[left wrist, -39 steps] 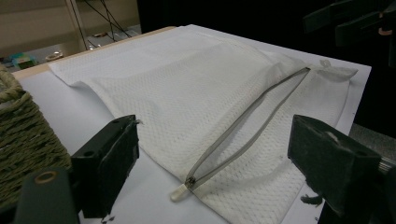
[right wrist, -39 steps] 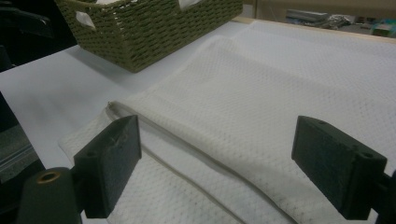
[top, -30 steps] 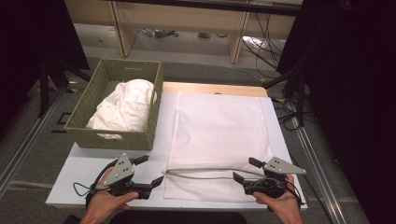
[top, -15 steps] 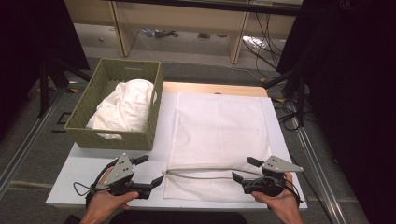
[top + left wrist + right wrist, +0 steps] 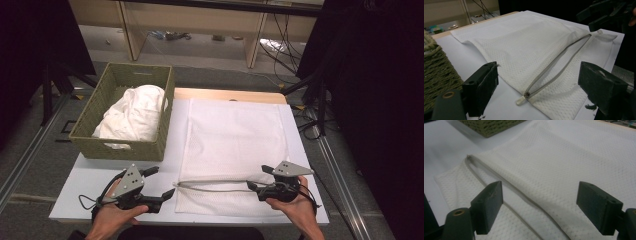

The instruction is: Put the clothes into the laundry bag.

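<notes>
Here the white mesh laundry bag's (image 5: 232, 145) grey zipper (image 5: 212, 184) runs crosswise between both wide-open, seemingly empty fingers, its pull nearer the left gripper (image 5: 165, 190) than the right gripper (image 5: 259, 181), whose fingers have just been closing slightly.

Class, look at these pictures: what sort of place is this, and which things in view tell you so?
Probably a lab or workshop set up for recording laundry tasks: a white work table on a bare floor, loose cables by plain shelving, and a mesh laundry bag beside a woven basket.
</notes>
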